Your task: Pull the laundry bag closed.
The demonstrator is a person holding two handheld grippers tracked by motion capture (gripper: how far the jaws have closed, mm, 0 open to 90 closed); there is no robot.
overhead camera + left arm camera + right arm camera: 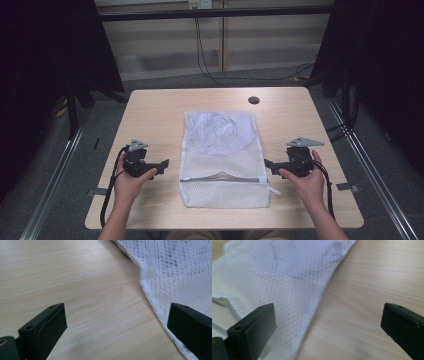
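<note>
A white mesh laundry bag lies flat in the middle of the wooden table, with a pale garment showing through its far half and a zip across its near part. My left gripper rests on the table just left of the bag, open, jaws pointing at the bag's left edge. My right gripper sits just right of the bag, open, jaws pointing at the bag's right edge. Nothing is between either pair of jaws.
A dark round hole sits in the table near its far edge. Black cables hang beyond the table's back. Dark curtains flank both sides. Metal rails run along the floor on each side.
</note>
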